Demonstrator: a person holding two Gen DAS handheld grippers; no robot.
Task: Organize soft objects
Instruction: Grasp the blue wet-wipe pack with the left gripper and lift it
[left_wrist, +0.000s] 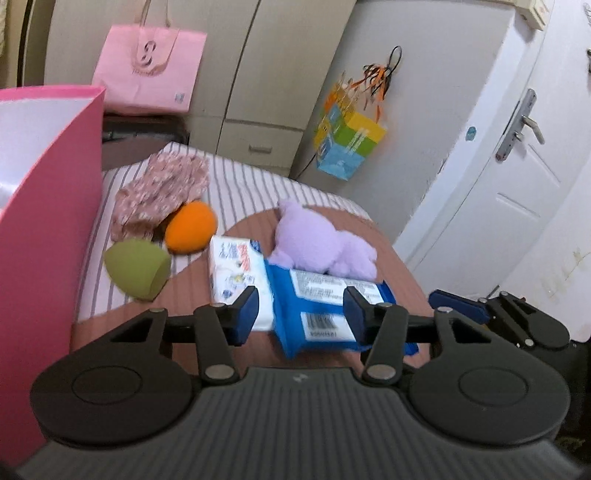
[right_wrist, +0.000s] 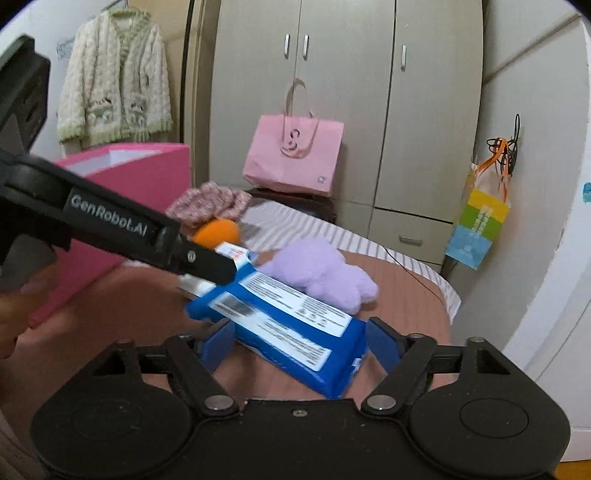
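- The left gripper (left_wrist: 301, 314) points downward at low centre of its frame, its blue pads apart, straddling the seam where the blue wipes pack (left_wrist: 325, 314) overlaps the white tissue pack (left_wrist: 236, 273); pressing contact is not visible.
- The right gripper (right_wrist: 301, 347) sits low centre of its own frame, jaws spread wide around the blue pack's near end, its pads apart from the pack.
- In the right view, the left gripper's black arm crosses from the left edge, a hand (right_wrist: 14, 306) beneath it.
- Beyond: purple plush (left_wrist: 317, 240), orange ball (left_wrist: 190, 227), green soft piece (left_wrist: 138, 267), floral cloth (left_wrist: 159, 188).
- Pink box (left_wrist: 44, 221) at left edge.
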